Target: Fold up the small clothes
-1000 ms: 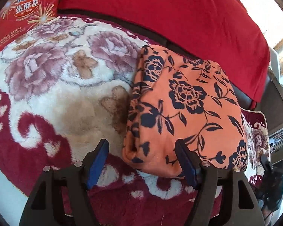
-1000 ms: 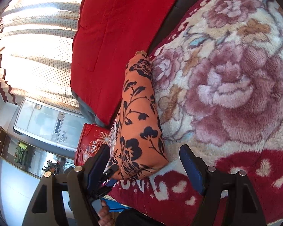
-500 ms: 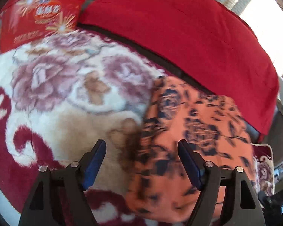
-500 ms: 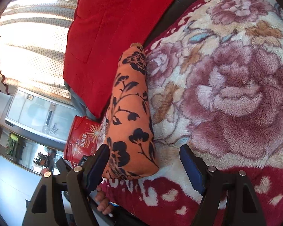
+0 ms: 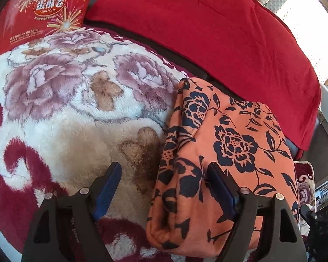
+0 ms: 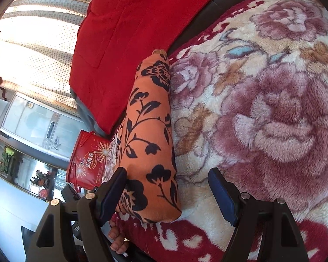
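Note:
A folded orange garment (image 5: 236, 144) with a dark blue flower print lies flat on a plush flowered blanket (image 5: 65, 113). My left gripper (image 5: 164, 170) hovers at its near left edge and its jaws are opening. The left finger is over the blanket and the right finger over the cloth, and neither pad presses on it. In the right wrist view the same garment (image 6: 148, 135) shows edge-on as a thick bundle. My right gripper (image 6: 168, 174) stands open around its near end, the left finger close beside the cloth and the right finger over the blanket (image 6: 273, 120).
A red quilt (image 5: 207, 32) lies behind the garment, with a dark gap between them. A red egg-roll box (image 5: 39, 15) stands at the blanket's far left. Curtains (image 6: 32, 43) and a glass cabinet (image 6: 39, 126) lie beyond. A person's fingers (image 6: 118, 238) show below the right gripper.
The left gripper's fingers have spread a little wider and its view has tilted and swung. The right gripper has slid sideways along the garment. The garment itself lies as before.

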The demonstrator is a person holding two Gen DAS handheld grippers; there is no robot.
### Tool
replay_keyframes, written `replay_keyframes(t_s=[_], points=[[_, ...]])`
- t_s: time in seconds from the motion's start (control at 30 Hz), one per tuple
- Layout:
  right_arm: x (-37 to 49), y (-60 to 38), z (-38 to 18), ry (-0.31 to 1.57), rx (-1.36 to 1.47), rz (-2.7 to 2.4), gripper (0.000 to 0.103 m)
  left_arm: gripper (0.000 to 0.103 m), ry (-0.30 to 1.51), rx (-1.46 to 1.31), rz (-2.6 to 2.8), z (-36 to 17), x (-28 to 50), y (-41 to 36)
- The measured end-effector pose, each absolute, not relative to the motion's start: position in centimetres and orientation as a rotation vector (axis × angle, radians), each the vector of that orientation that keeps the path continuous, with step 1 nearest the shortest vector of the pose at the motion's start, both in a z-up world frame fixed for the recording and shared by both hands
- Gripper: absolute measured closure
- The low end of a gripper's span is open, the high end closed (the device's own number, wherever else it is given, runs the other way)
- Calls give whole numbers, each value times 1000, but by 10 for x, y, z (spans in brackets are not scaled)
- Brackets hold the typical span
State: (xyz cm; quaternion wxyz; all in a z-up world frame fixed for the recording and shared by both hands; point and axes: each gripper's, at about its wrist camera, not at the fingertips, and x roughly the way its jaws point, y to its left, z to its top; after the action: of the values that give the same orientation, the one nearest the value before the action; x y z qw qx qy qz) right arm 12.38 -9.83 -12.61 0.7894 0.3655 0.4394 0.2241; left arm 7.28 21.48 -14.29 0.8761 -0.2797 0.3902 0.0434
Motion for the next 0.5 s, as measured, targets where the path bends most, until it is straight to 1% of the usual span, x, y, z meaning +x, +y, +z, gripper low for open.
replay_keyframes(t_s=[0.13,0.5], points=[[125,-102,-129,950,787,487,23,14,831,-517,78,-143,78,203],[130,-109,-130,956,790,502,23,14,833,-543,39,-140,76,201]])
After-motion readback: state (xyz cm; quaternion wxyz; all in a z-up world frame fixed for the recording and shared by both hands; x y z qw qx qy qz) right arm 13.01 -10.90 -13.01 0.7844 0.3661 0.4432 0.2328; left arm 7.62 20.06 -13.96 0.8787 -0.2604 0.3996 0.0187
